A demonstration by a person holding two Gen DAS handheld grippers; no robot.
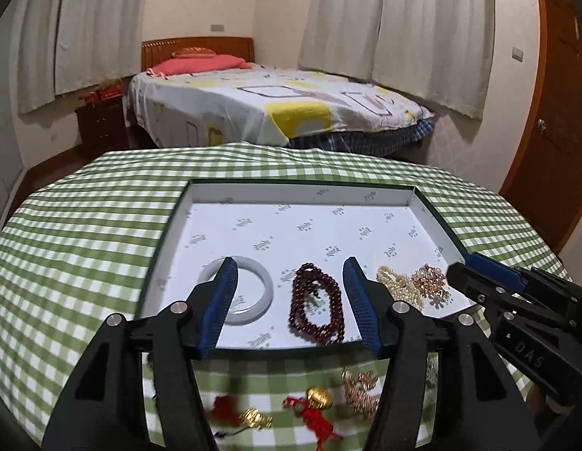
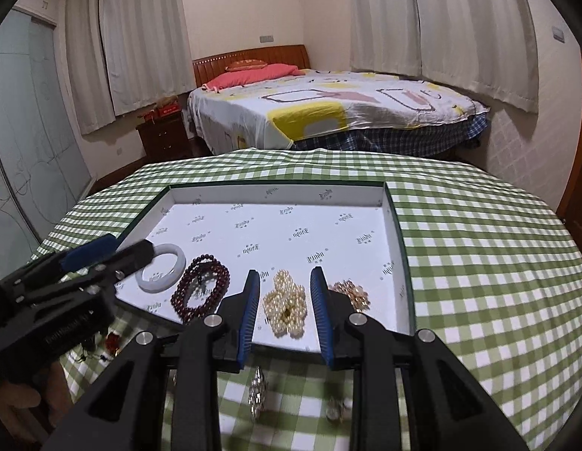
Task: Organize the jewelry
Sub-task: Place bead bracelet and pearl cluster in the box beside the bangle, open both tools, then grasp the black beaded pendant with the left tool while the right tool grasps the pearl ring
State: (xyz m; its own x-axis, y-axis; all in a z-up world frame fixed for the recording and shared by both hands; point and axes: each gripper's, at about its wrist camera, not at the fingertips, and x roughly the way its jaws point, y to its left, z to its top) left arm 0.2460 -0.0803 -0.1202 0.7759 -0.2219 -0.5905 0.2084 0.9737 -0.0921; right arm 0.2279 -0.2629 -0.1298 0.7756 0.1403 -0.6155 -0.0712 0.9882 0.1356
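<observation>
A shallow white box (image 1: pixel 291 195) (image 2: pixel 275 191) lies on the green checked table. In it, left to right: a white jade bangle (image 1: pixel 266 282) (image 2: pixel 178 259), a dark red bead bracelet (image 1: pixel 317 300) (image 2: pixel 200 285), a pearl string (image 1: pixel 401 282) (image 2: pixel 285 304) and a rose-gold piece (image 1: pixel 428 278) (image 2: pixel 352 291). My left gripper (image 1: pixel 291 274) is open and empty above the red beads. My right gripper (image 2: pixel 285 282) is open and empty above the pearls; it also shows in the left wrist view (image 1: pixel 478 263). Loose pieces lie before the box: gold charms with red cords (image 1: pixel 313 406), a rose-gold chain (image 1: pixel 360 391), a silver piece (image 2: pixel 257 394).
The table's cloth (image 2: pixel 478 263) extends right of the box. A bed (image 1: pixel 275 109), a dark nightstand (image 1: pixel 99 124), curtains and a wooden door (image 1: pixel 554 112) stand beyond the table. The left gripper's body (image 2: pixel 65 282) sits at the box's left front corner.
</observation>
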